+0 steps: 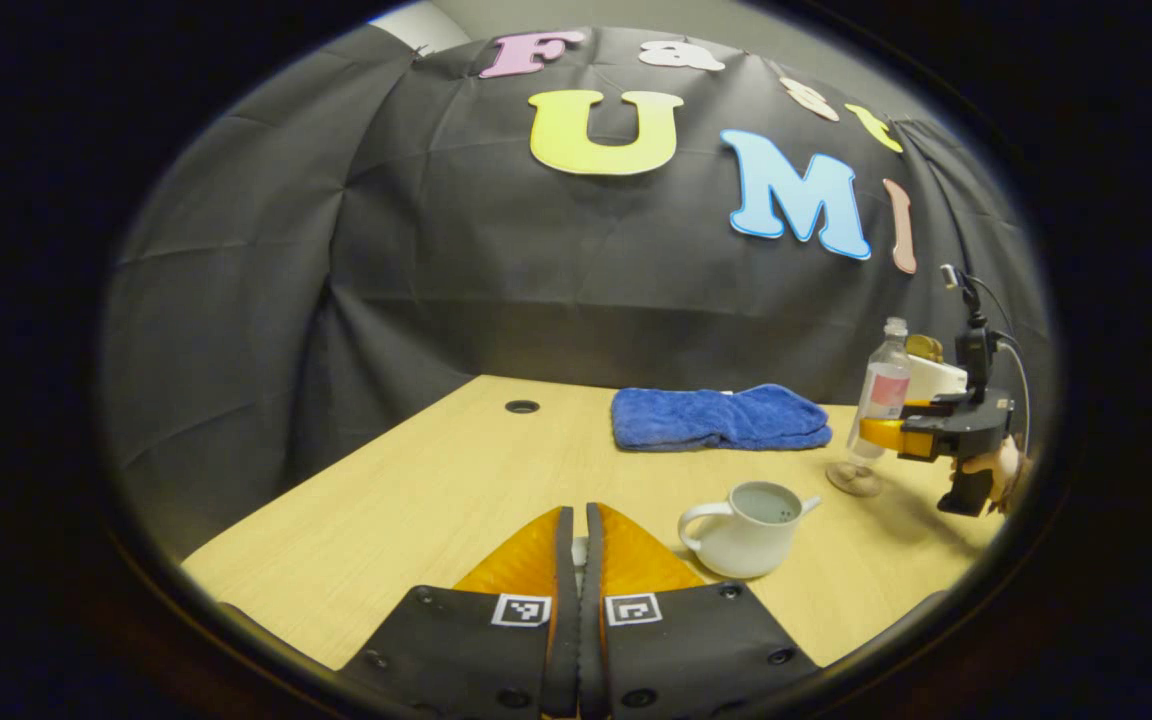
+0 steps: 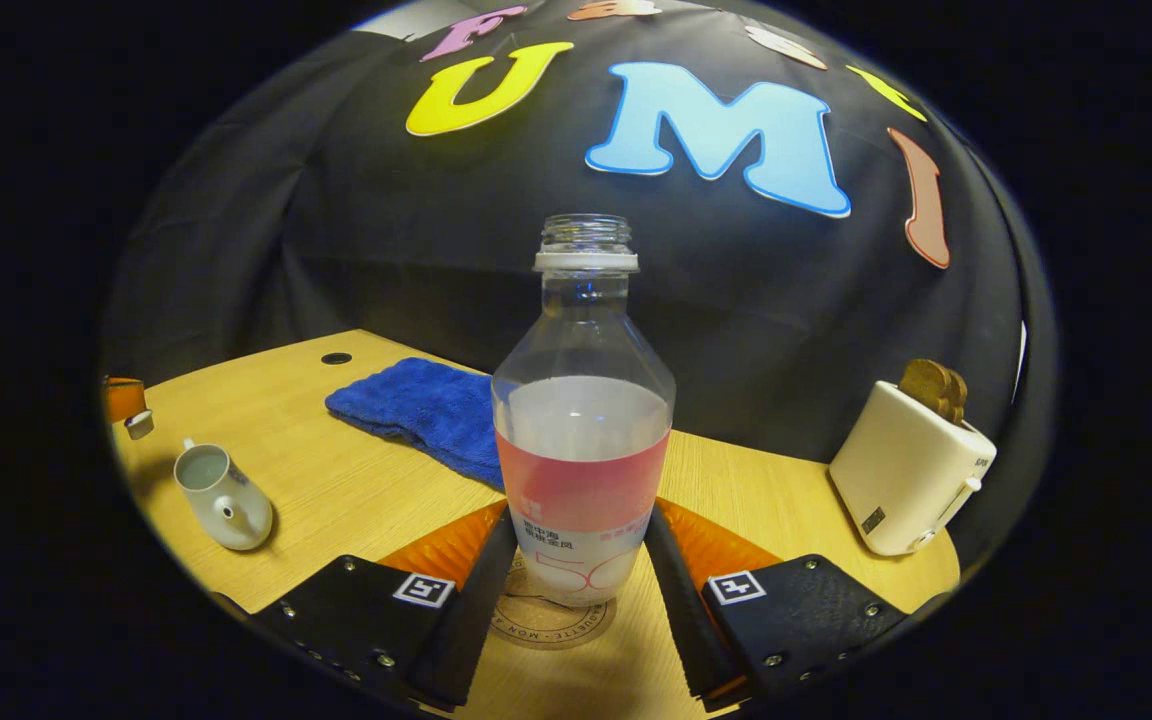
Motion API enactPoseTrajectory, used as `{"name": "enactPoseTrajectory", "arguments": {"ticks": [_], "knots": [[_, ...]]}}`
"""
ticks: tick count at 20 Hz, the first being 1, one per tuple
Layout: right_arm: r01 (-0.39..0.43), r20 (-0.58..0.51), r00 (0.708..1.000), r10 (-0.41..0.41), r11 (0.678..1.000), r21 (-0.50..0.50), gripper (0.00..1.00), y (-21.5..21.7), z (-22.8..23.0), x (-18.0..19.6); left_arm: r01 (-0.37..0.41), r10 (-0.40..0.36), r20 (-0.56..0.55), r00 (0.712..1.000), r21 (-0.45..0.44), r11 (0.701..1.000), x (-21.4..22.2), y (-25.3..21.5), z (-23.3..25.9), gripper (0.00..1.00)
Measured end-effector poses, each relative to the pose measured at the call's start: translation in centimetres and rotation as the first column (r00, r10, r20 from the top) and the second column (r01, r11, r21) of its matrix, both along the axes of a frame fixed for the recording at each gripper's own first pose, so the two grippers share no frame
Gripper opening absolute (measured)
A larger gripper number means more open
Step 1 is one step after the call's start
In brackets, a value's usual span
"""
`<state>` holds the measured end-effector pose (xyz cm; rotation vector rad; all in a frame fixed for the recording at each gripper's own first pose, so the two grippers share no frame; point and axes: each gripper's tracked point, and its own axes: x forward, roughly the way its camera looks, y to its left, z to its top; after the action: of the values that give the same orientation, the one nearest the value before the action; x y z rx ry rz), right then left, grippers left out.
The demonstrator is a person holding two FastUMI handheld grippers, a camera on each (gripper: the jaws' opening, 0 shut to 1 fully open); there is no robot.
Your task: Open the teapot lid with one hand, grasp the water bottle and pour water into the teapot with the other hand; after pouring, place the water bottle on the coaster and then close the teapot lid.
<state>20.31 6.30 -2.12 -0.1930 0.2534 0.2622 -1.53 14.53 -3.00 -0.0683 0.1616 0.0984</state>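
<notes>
Two grippers. Right gripper point(image 2: 576, 560) pinches the water bottle point(image 2: 581, 450) low on its labelled body; the bottle stands upright on the round coaster point(image 2: 548, 625), uncapped, roughly half full. Clear thin plastic, likely light, squashy, slick; hold at the label, gently. Left gripper point(image 1: 579, 545) is pressed nearly together on something small and pale, probably the lid; cannot tell surely. Teapot point(image 1: 744, 528), glossy white ceramic, open, near the left gripper on the wood table point(image 1: 416, 480). Blue towel point(image 1: 721, 417) soft, behind.
</notes>
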Motion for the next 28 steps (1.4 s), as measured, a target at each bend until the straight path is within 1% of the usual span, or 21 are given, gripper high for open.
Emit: {"name": "enactPoseTrajectory", "arguments": {"ticks": [4,7,11,12,13,14,15,16,17,18,20,23,28], "knots": [[0.014,-0.049,0.999,-0.011,0.999,0.051,0.77,0.2,-1.4,0.7,0.0,0.0,-0.009,1.0,-0.003,1.0,0.0,0.0,-0.2,0.05],[0.019,-0.052,0.999,-0.015,0.996,0.088,0.77,0.1,-1.4,0.9,-0.005,0.005,-0.006,1.0,0.002,1.0,-0.1,0.1,0.0,0.05],[0.042,-0.071,0.997,-0.038,0.997,0.058,0.79,-0.4,-2.5,0.6,0.002,-0.002,0.001,1.0,-0.004,1.0,0.1,-0.3,0.4,0.05],[0.045,-0.077,0.996,-0.04,0.997,0.061,0.77,-0.4,-2.8,0.5,0.004,-0.004,0.003,1.0,-0.002,1.0,0.0,-0.5,0.5,0.06],[0.047,-0.084,0.996,-0.041,0.996,0.07,0.86,-0.5,-2.8,0.3,0.007,-0.007,0.006,1.0,0.0,1.0,0.0,-0.6,0.7,0.06],[0.048,-0.086,0.995,-0.041,0.995,0.082,0.86,-0.5,-2.9,0.1,0.01,-0.01,0.009,1.0,0.001,1.0,0.0,-0.8,0.9,0.05],[0.051,-0.086,0.995,-0.043,0.995,0.09,0.92,-0.6,-2.7,-0.2,0.014,-0.014,0.014,1.0,0.0,1.0,0.1,-1.0,1.1,0.06],[0.052,-0.086,0.995,-0.044,0.994,0.094,0.97,-0.6,-2.7,-0.4,0.017,-0.017,0.019,1.0,-0.001,1.0,0.1,-1.2,1.4,0.05],[0.057,-0.079,0.996,-0.05,0.994,0.095,0.98,-0.8,-2.5,-0.6,0.022,-0.021,0.026,0.999,-0.003,1.0,0.2,-1.4,1.8,0.06],[0.061,-0.071,0.996,-0.055,0.994,0.094,0.98,-1.0,-2.3,-1.1,0.028,-0.028,0.034,0.999,-0.007,1.0,0.4,-1.8,2.2,0.05],[0.066,-0.049,0.997,-0.061,0.994,0.091,0.98,-1.3,-1.6,-2.0,0.048,-0.047,0.057,0.997,-0.012,0.999,0.8,-2.7,3.2,0.07],[0.062,-0.015,0.998,-0.061,0.994,0.085,0.98,-1.4,-0.6,-4.0,0.088,-0.088,0.082,0.993,-0.003,0.996,1.7,-4.7,4.4,0.07],[0.028,0.037,0.999,-0.031,0.995,0.091,0.98,-0.7,1.4,-7.7,0.162,-0.162,0.1,0.982,0.0,0.987,3.7,-8.3,5.4,0.06]]}}
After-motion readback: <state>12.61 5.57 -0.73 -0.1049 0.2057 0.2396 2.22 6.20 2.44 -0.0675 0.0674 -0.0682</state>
